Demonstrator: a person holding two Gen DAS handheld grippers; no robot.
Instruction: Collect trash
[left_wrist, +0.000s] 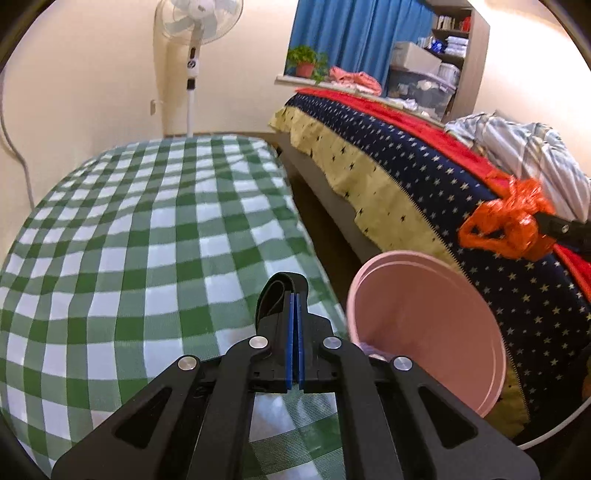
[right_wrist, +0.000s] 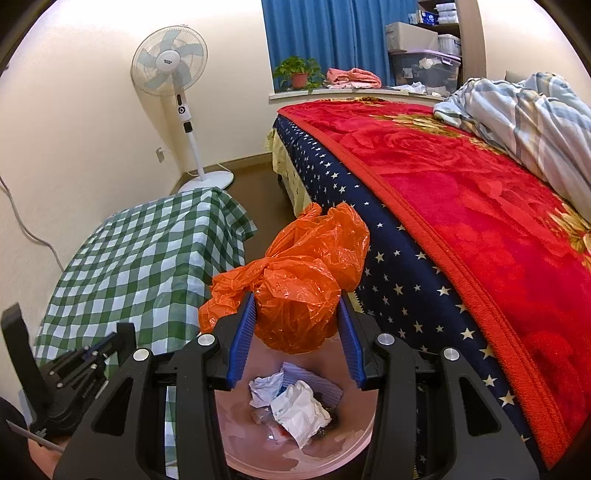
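Holding orange bag (right_wrist: 295, 291) over pink bin (right_wrist: 295, 458) of crumpled paper (right_wrist: 295, 410) — right fingers (right_wrist: 349, 332) gripping; left fingers (left_wrist: 291, 325) closed.

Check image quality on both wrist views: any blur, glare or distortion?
Left wrist: strong fisheye bending with a dark round border, warm cast, orange bag and star bedspread soft toward the right edge. Right wrist: same bending, sharper; shiny highlights on the bag, fan and wall brightly lit, trash in the pink bin readable.

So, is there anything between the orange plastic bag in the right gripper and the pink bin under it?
Nothing visible. The orange plastic bag hangs directly over the pink round bin; only crumpled white paper lies inside.
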